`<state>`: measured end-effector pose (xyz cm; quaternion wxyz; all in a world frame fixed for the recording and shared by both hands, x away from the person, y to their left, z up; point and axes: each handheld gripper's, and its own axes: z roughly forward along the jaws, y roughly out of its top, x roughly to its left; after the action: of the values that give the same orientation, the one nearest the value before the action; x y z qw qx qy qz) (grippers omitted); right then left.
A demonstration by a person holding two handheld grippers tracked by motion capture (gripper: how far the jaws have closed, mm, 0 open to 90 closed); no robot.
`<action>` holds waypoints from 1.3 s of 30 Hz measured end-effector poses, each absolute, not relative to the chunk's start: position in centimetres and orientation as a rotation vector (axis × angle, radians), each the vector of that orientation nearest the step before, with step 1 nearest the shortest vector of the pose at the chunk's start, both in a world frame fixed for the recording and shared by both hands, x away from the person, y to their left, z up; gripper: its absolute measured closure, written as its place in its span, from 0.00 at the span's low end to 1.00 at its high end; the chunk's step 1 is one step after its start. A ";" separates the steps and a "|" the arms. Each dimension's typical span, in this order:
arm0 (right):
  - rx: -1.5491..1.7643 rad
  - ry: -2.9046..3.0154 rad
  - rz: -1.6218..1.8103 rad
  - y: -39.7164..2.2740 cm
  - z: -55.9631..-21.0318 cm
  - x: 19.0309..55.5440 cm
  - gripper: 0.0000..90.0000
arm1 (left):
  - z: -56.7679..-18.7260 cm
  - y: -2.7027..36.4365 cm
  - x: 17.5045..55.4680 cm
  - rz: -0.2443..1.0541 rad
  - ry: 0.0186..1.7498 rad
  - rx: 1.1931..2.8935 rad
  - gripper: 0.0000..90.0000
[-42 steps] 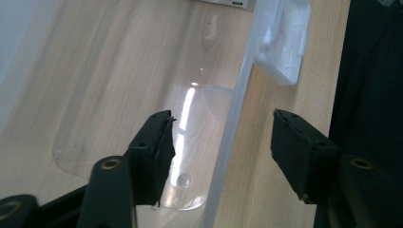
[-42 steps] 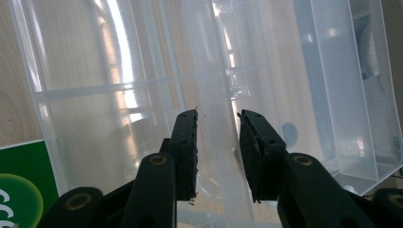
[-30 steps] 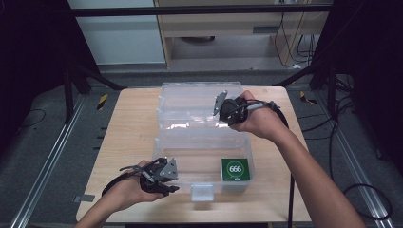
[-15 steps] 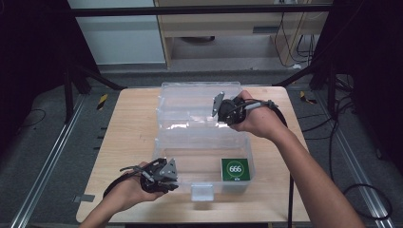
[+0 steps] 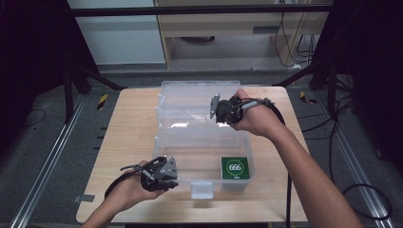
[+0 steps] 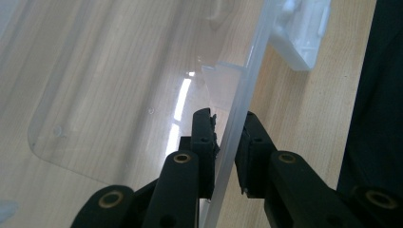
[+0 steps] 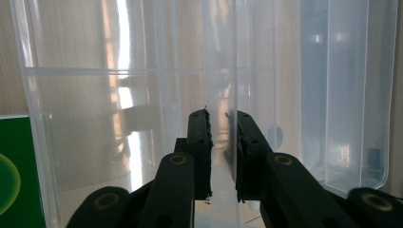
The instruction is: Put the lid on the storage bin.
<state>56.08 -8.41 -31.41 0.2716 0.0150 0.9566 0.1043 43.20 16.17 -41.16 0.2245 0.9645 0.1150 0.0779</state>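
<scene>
Left gripper [image 5: 172,172]: jaws just closed, nearly together, clamped on the front wall of the clear plastic box [image 5: 190,142], wall between them. Right gripper [image 5: 218,110]: jaws narrowed likewise, pinching the box's rear edge; green card [image 5: 235,167] left of them.

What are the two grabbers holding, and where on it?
Both pinch the clear plastic box. The left gripper, whose jaws have just been closing, grips the box's thin front wall at the near left corner. The right gripper grips its lid's edge.
</scene>
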 end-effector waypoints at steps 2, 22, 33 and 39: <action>0.026 2.573 0.279 -8.4 -31.4 56.1 0.89 | -41.2 16.2 43.2 0.215 0.320 2.660 0.87; 0.037 2.590 0.346 -8.5 -30.8 54.8 0.95 | -41.3 16.1 42.9 0.242 0.354 2.637 0.86; 0.019 2.574 0.373 -8.6 -30.5 53.5 0.95 | -41.4 16.1 42.7 0.255 0.368 2.629 0.85; 0.019 2.561 0.394 -8.9 -30.5 52.9 0.95 | -41.4 16.0 42.7 0.263 0.367 2.633 0.85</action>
<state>52.93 -8.88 -30.50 0.2717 0.0070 0.9512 0.1462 42.70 15.99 -41.38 0.2329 0.9585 0.1336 0.0959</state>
